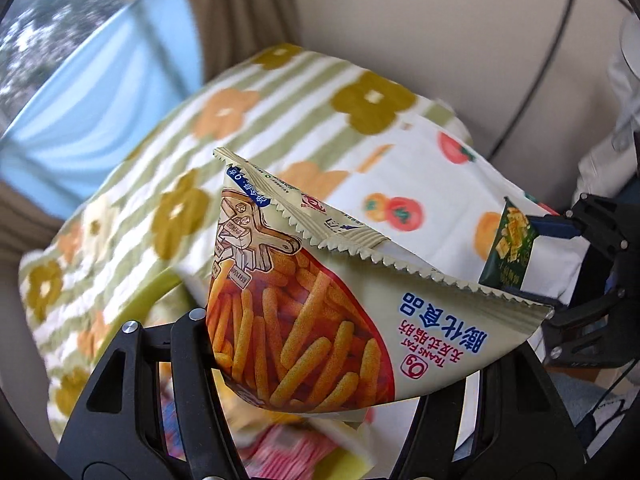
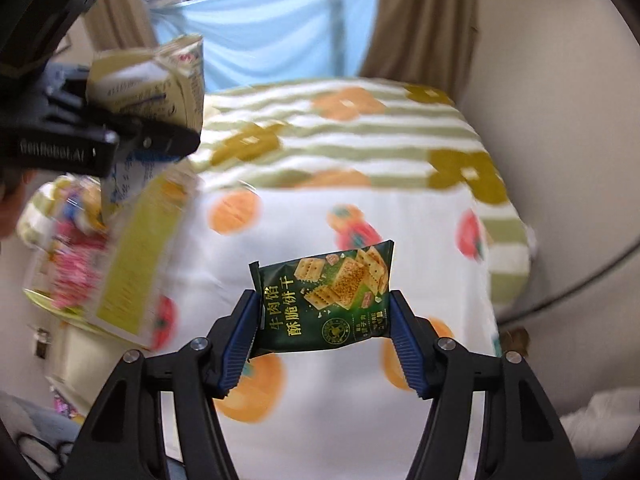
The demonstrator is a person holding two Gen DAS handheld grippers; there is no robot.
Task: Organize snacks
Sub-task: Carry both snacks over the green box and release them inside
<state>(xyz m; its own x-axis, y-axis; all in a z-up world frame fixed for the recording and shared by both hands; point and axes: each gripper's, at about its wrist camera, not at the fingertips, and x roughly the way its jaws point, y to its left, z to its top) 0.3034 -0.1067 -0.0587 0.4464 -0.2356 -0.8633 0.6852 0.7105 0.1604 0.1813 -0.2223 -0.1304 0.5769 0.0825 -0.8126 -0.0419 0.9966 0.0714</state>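
Left wrist view first: my left gripper is closed on a cream, crinkle-edged foil bag printed with orange snack sticks, which fills the lower middle of the frame, pinched across its lower body so its sealed top edge flares upward. I judge I hold it up this way to carry it clear of the blurred pile of other packets at the bottom edge.

In the right wrist view, my right gripper has its blue ribbed pads pressed on both side edges of a small dark green cracker packet, centre frame, face towards the camera (label readable). It hangs above the white persimmon-print cloth, not touching it. Both snacks sit squarely between their fingers, ready to be sorted.
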